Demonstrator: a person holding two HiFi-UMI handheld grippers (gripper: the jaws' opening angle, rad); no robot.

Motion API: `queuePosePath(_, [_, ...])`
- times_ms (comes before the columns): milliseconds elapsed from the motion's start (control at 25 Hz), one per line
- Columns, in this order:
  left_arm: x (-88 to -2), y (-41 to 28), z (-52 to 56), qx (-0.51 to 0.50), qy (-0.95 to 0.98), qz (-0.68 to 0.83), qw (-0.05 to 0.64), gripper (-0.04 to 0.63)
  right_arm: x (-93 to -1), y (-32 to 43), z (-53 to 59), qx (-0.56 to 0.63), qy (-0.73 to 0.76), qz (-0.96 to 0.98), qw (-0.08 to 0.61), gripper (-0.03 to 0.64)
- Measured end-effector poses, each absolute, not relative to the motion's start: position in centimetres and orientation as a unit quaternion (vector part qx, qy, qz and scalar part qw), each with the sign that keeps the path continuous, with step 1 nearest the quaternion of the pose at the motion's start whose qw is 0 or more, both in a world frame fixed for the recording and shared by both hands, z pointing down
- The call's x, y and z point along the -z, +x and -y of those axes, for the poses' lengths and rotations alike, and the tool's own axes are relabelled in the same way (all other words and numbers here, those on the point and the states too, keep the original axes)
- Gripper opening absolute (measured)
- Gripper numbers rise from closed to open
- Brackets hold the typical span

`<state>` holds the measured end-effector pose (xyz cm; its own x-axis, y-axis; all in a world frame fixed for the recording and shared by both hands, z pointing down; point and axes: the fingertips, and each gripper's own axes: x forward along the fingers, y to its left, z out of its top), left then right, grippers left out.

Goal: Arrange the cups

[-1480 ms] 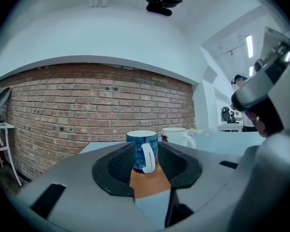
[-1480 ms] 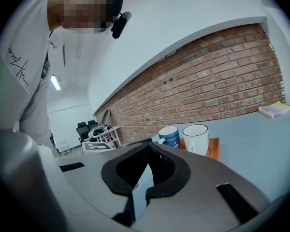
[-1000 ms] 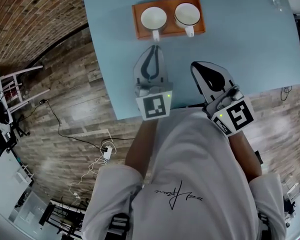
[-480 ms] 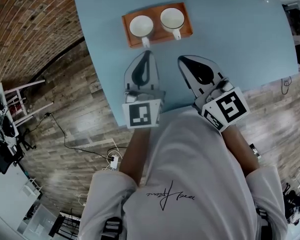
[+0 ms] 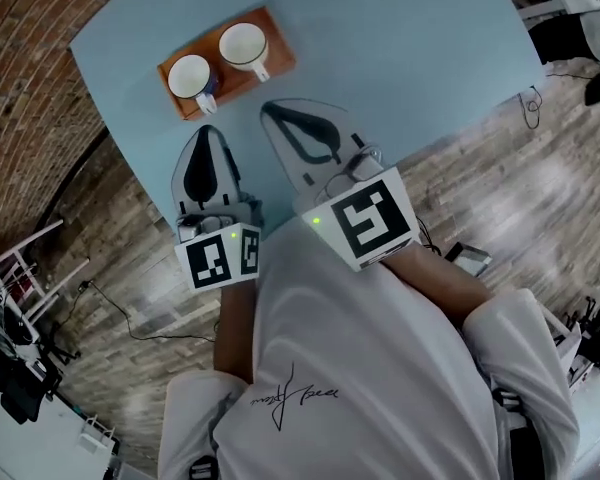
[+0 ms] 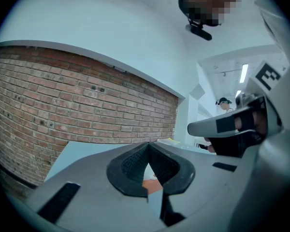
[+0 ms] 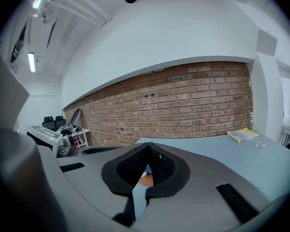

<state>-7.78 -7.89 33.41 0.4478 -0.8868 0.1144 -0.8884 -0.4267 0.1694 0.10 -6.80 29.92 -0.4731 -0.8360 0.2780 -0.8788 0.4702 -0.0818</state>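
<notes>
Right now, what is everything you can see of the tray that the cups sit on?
The tray is a flat, rectangular, orange-brown piece that looks like wood. It lies flat on the pale blue table, toward the table's left side in the head view. A white cup and a second white cup stand upright on it side by side. They fill most of its surface, and their handles point toward the person. Nothing else touches it.
</notes>
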Motion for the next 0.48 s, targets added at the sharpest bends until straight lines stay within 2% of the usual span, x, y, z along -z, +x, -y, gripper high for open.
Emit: queuePosePath(480, [-31.9, -6.9, 7.2, 0.007, 0.852, 0.511, 0.112, 0.009, -29.3, -0.5, 5.7, -0.100, 0.532, 0.834, 0.106, 0.020])
